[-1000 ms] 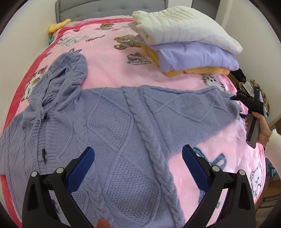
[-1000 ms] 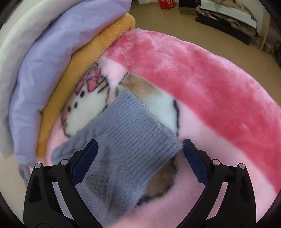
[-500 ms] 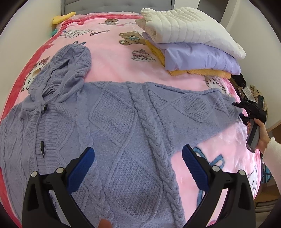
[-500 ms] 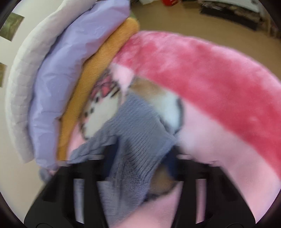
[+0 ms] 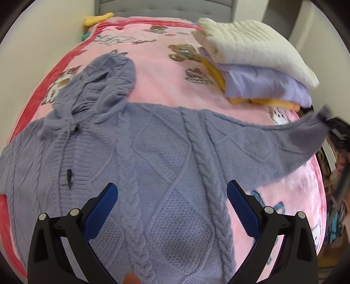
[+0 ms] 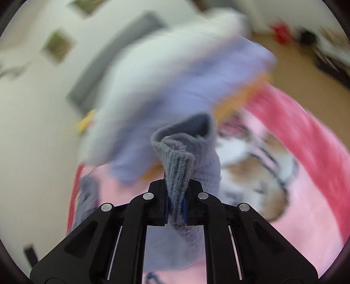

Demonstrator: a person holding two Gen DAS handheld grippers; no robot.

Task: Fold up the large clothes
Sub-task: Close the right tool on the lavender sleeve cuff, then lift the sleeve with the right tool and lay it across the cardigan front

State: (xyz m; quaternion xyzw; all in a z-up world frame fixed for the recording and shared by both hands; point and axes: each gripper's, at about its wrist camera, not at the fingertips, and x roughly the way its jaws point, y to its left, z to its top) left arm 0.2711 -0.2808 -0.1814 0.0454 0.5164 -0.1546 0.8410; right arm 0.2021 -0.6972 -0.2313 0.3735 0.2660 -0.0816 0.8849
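A home bedroom; a bed (image 5: 170, 72) with grey headboard (image 5: 164, 8), cartoon blanket and stacked bedding (image 5: 258, 65).

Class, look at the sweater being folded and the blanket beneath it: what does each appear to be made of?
Hooded sweater: chunky lavender knit, probably wool or acrylic, shown by raised cables and diamond stitches. Blanket: plush pink fleece, likely synthetic, with soft sheen and printed cartoon animals.

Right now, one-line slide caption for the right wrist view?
Right gripper shut on the cardigan's ribbed sleeve cuff, lifted above the pink blanket.
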